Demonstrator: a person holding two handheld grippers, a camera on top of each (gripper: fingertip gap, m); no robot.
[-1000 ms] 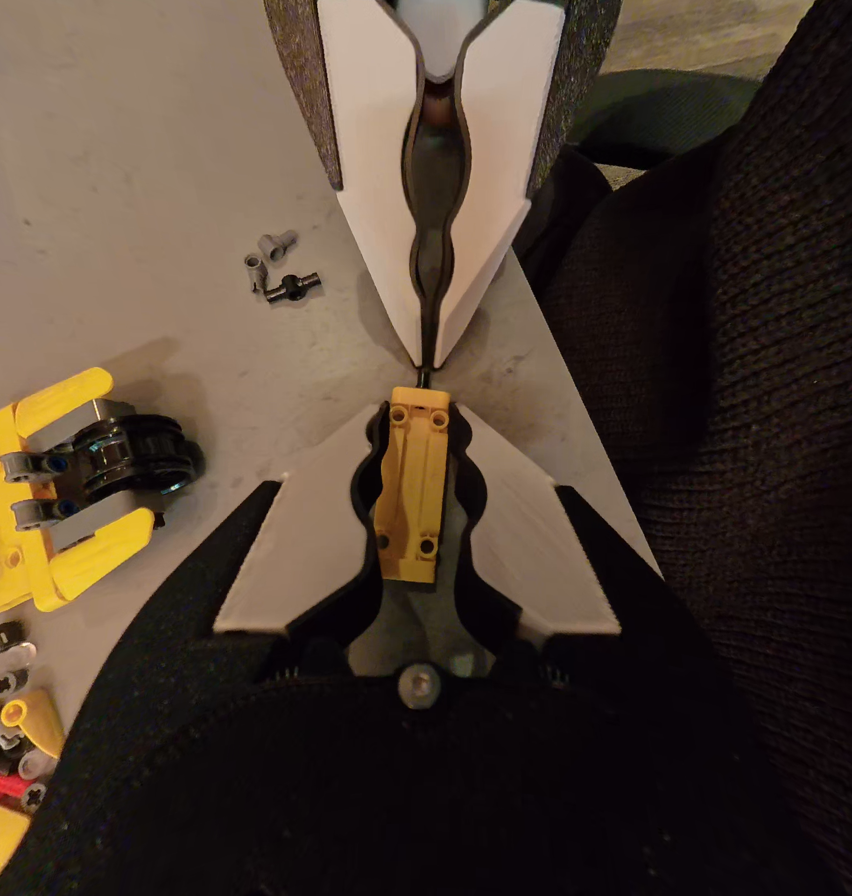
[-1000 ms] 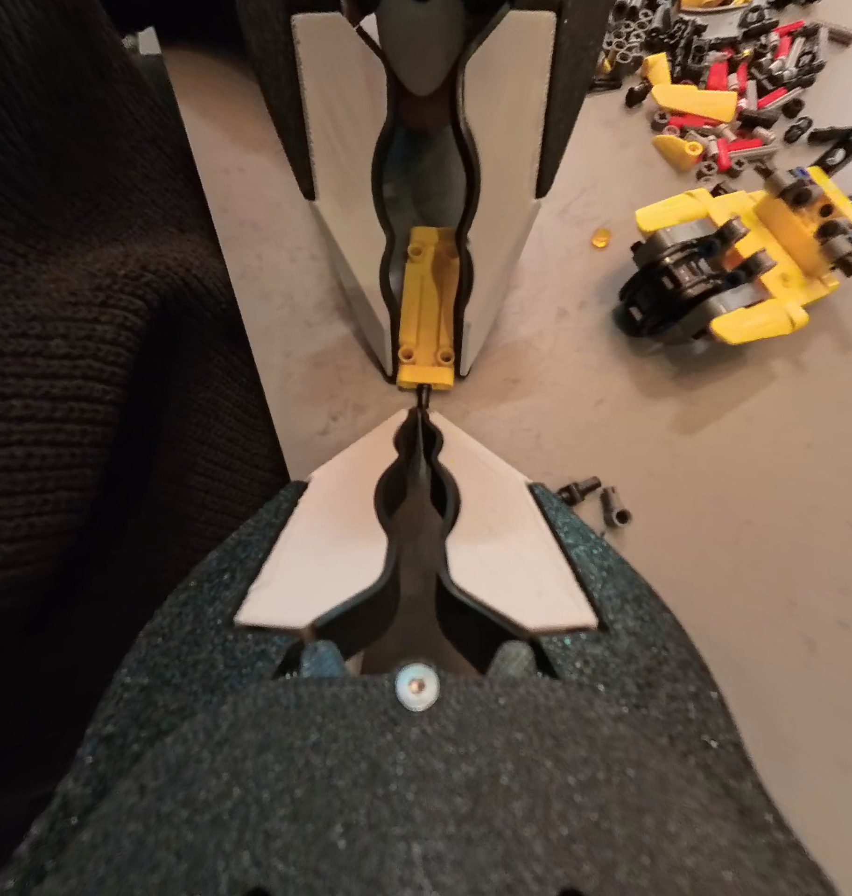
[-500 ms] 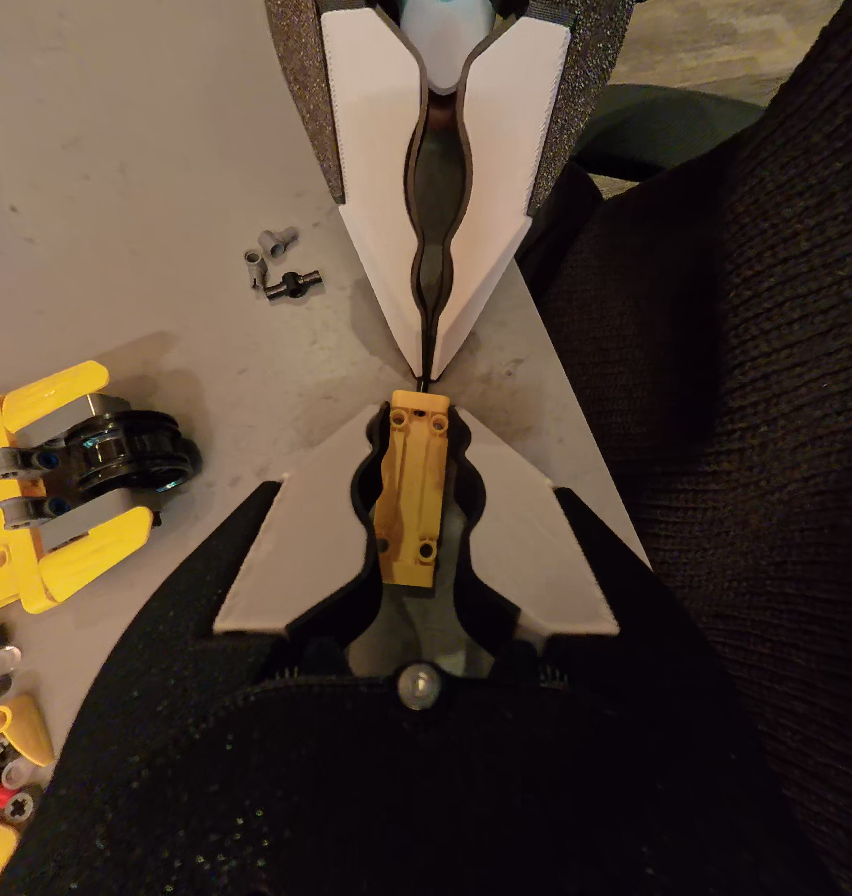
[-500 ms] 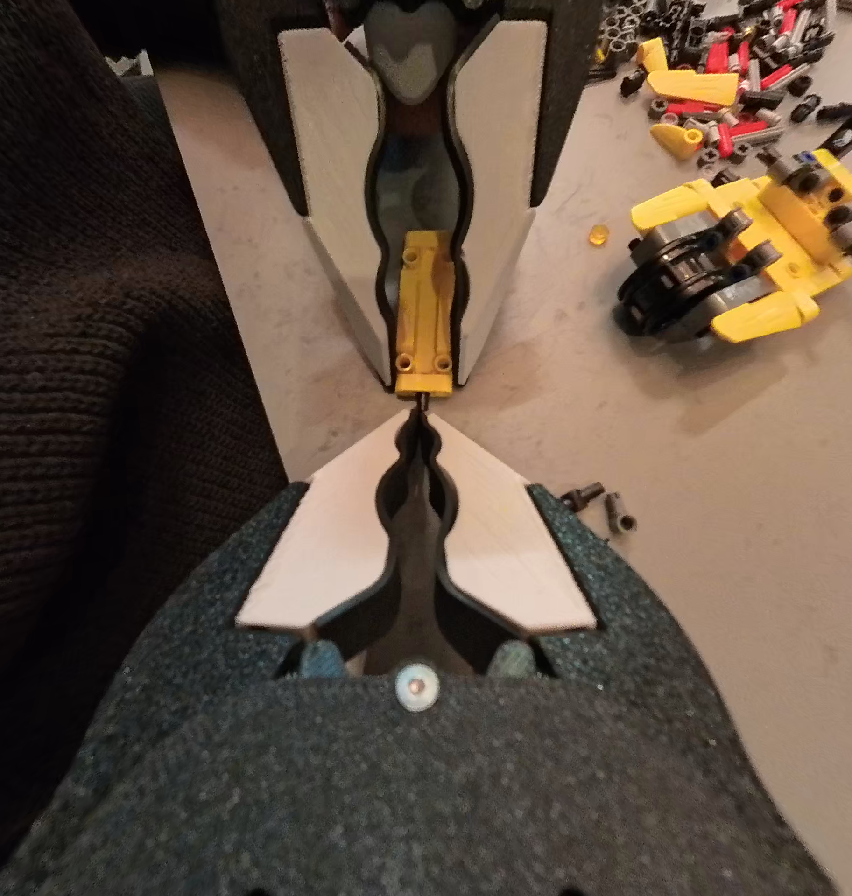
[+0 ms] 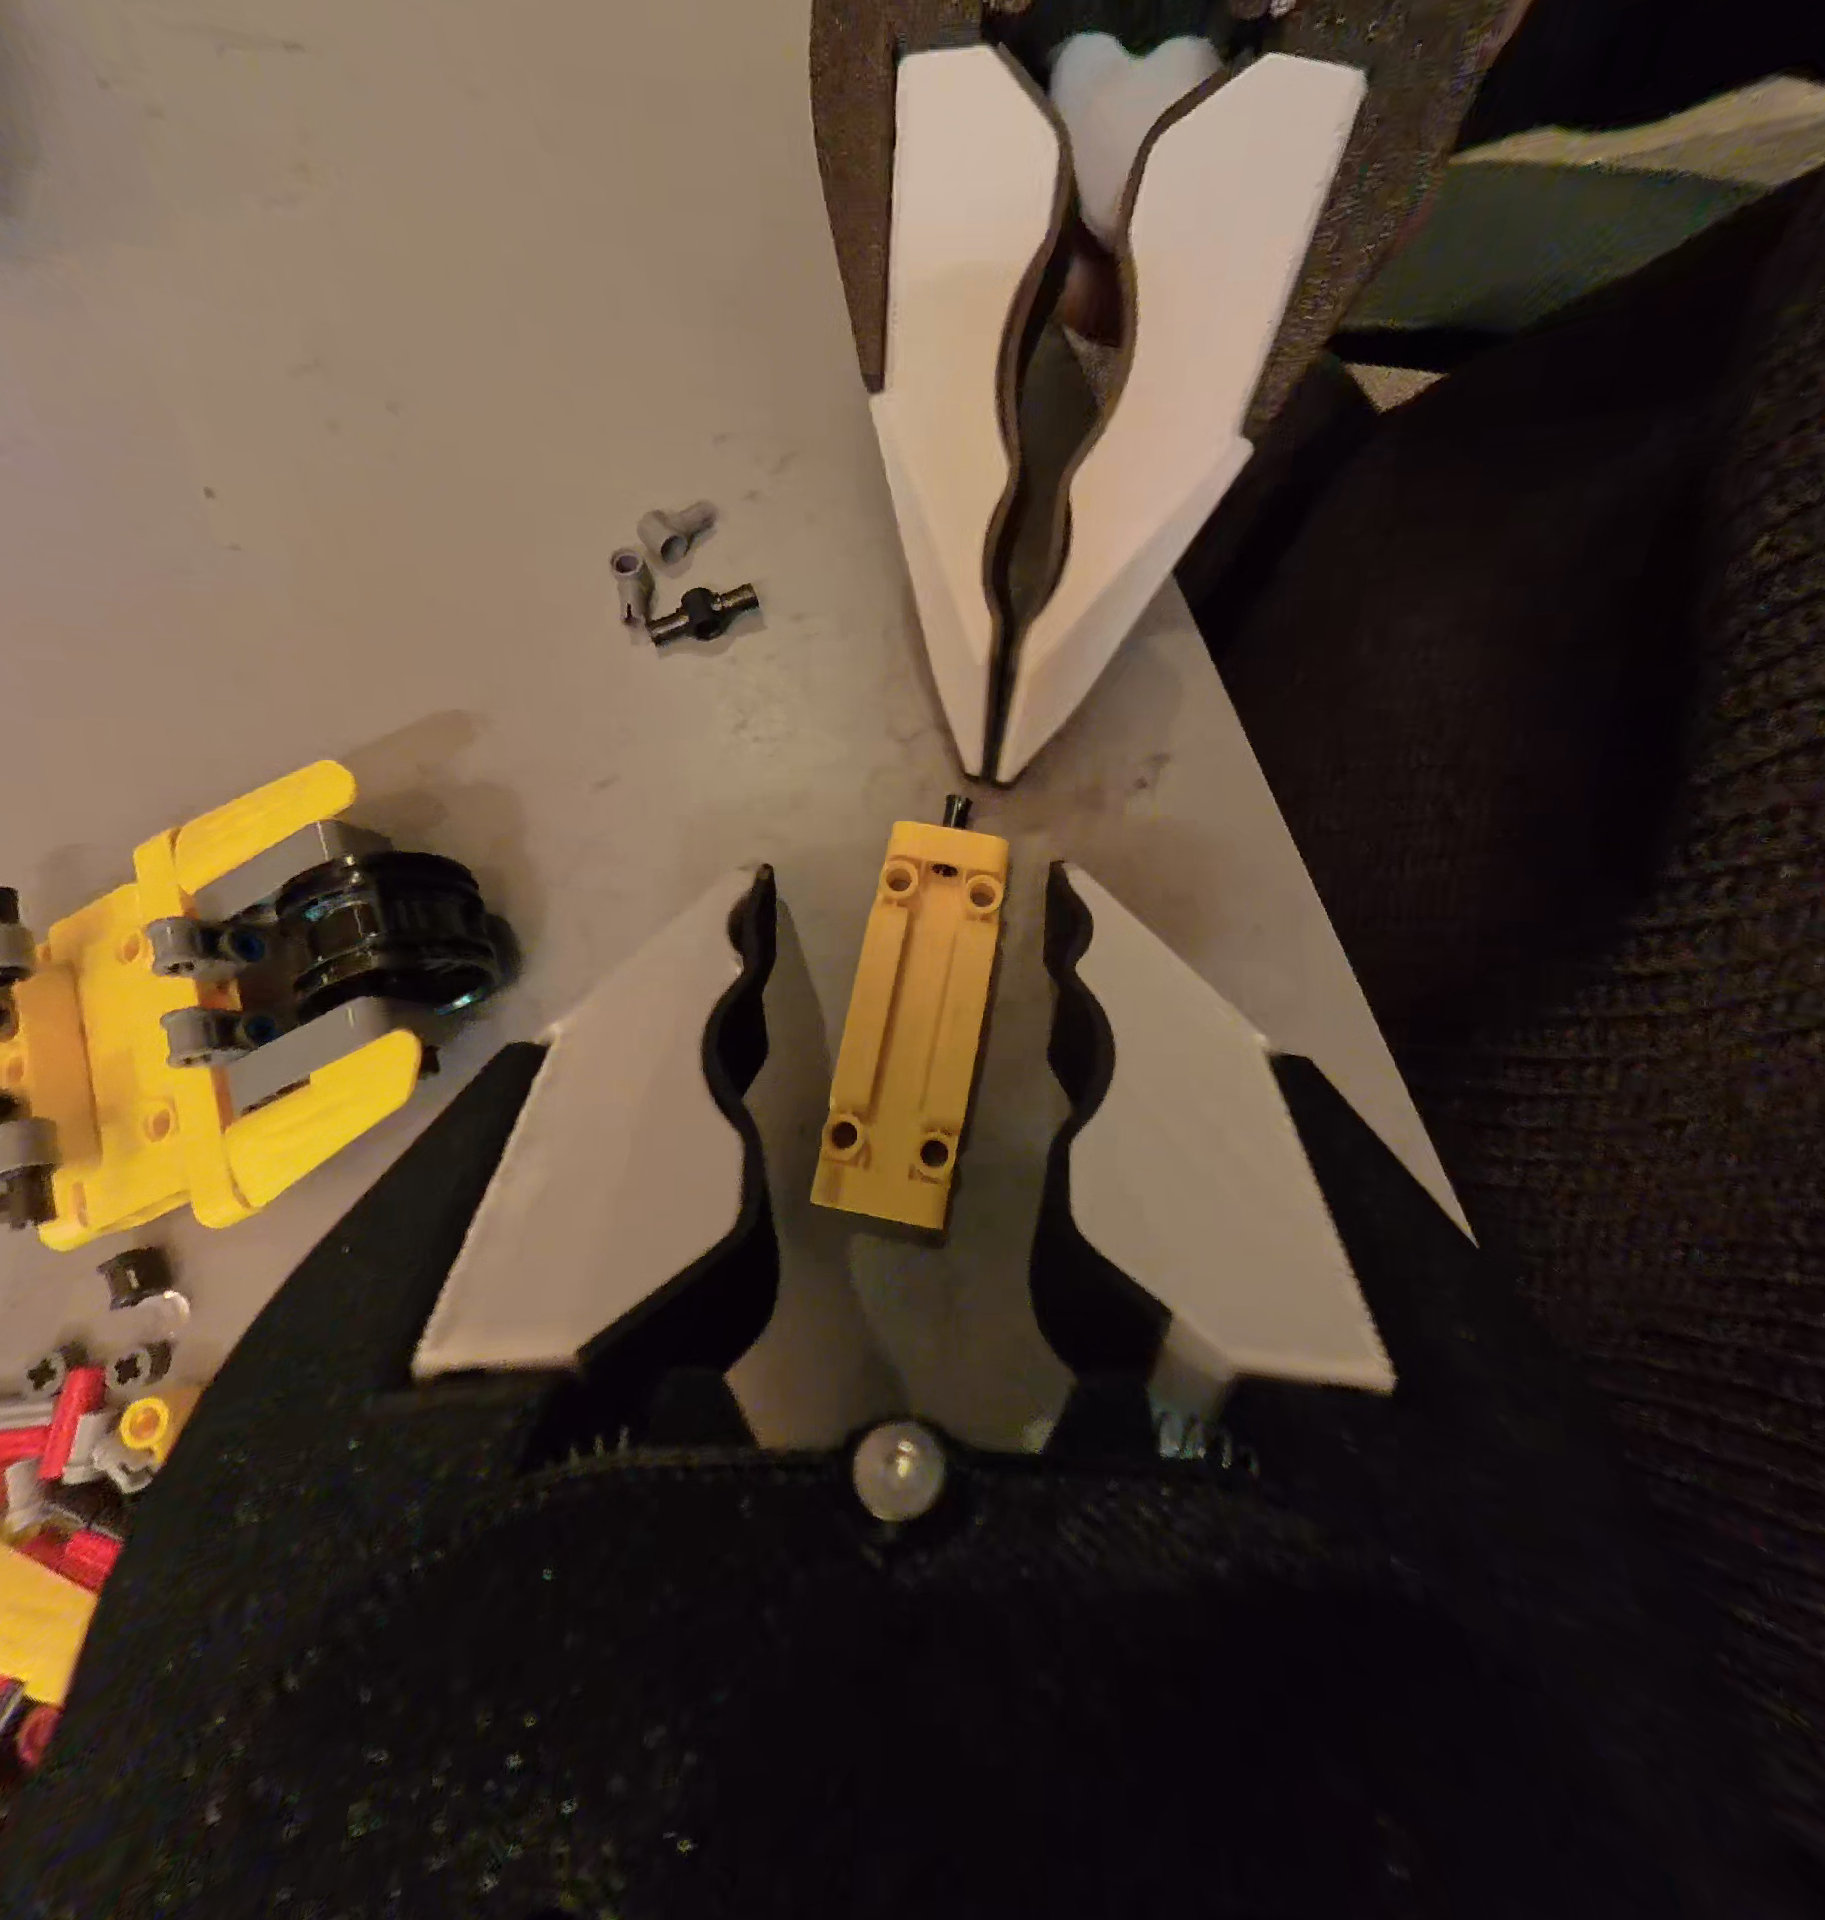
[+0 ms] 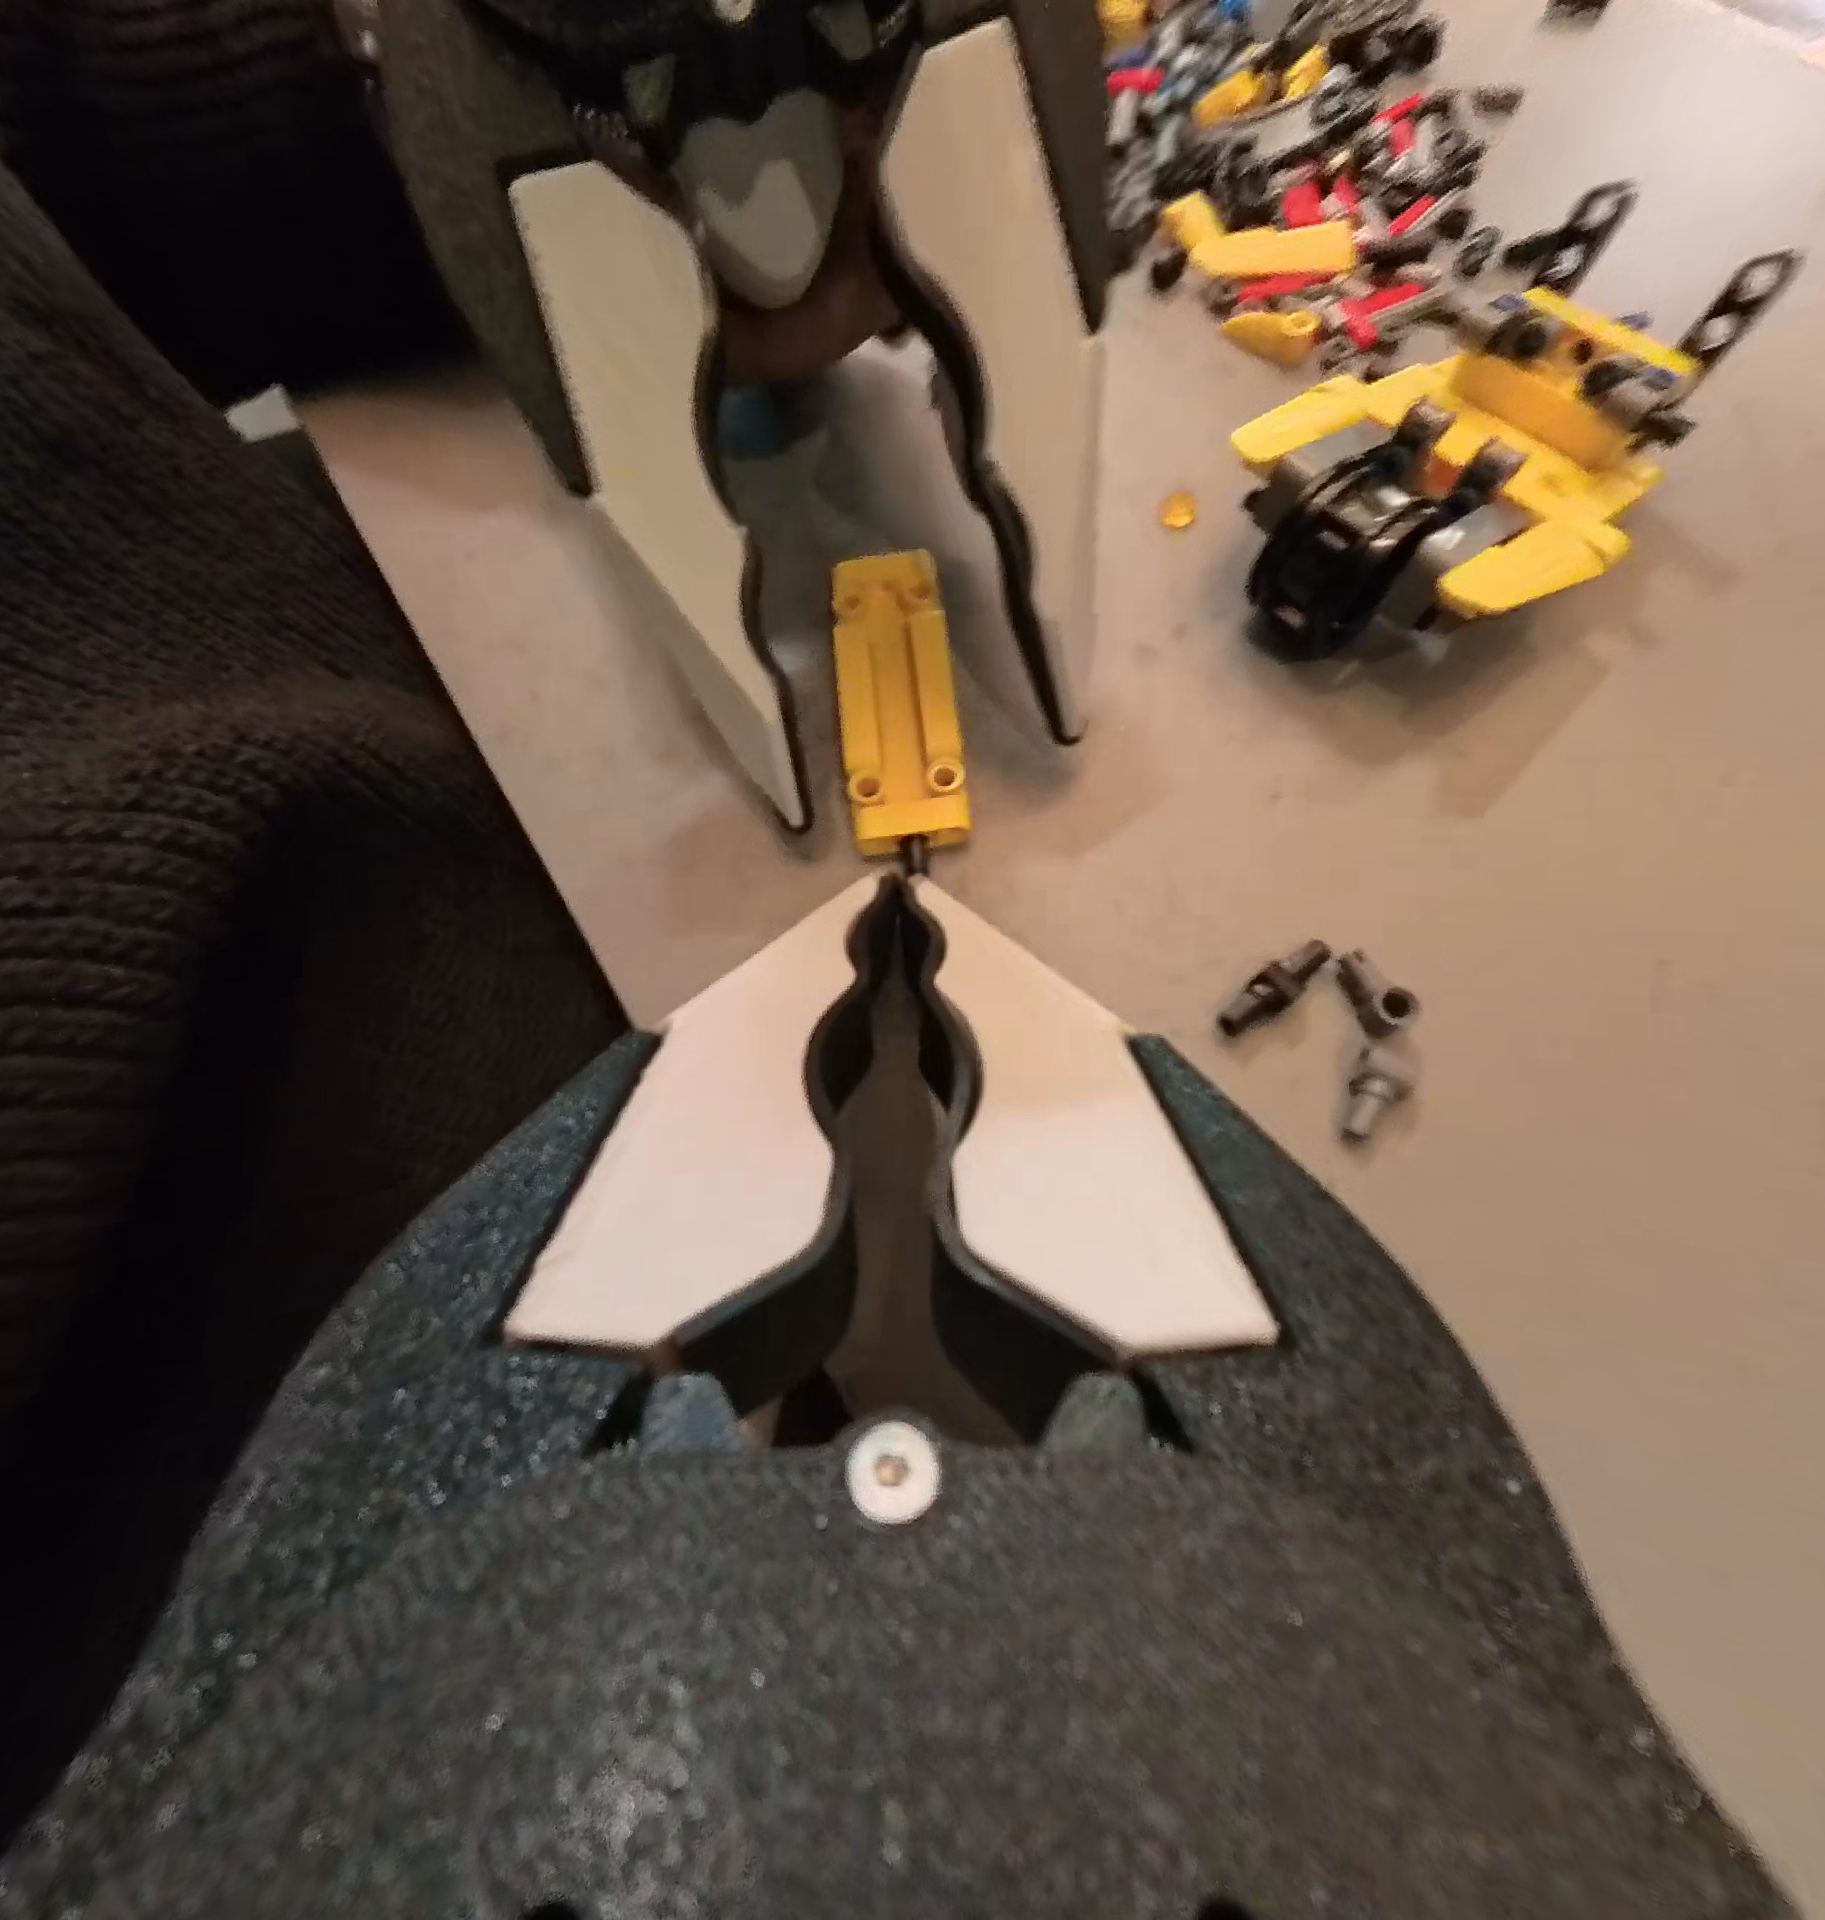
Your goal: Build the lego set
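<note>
A yellow oblong brick panel [image 5: 913, 1039] lies on the grey table [image 5: 420, 364] between the spread fingers of my left gripper [image 5: 910, 873], which is open and not touching it. A short black pin [image 5: 956, 808] sticks out of the panel's far end. My right gripper [image 5: 991, 774] faces it tip to tip; it is shut and empty, a small gap from the pin. In the right wrist view the right gripper [image 6: 892, 883] is shut just short of the pin [image 6: 916, 854], with the panel [image 6: 897, 707] between the open left gripper's [image 6: 929, 779] fingers.
A partly built yellow model with a black wheel [image 5: 264, 997] [image 6: 1427, 520] stands nearby. Small grey and black connectors [image 5: 679, 582] [image 6: 1323, 997] lie loose. A pile of red, yellow and grey parts [image 5: 46, 1455] [image 6: 1303, 208] sits farther off. Dark knitted cloth [image 5: 1614, 935] borders the table edge. Less than 4 cm separates the two grippers' tips.
My left gripper has opened and let go of the yellow panel, which now lies free between its fingers. My right gripper, still shut, has drawn slightly back from the pin.
</note>
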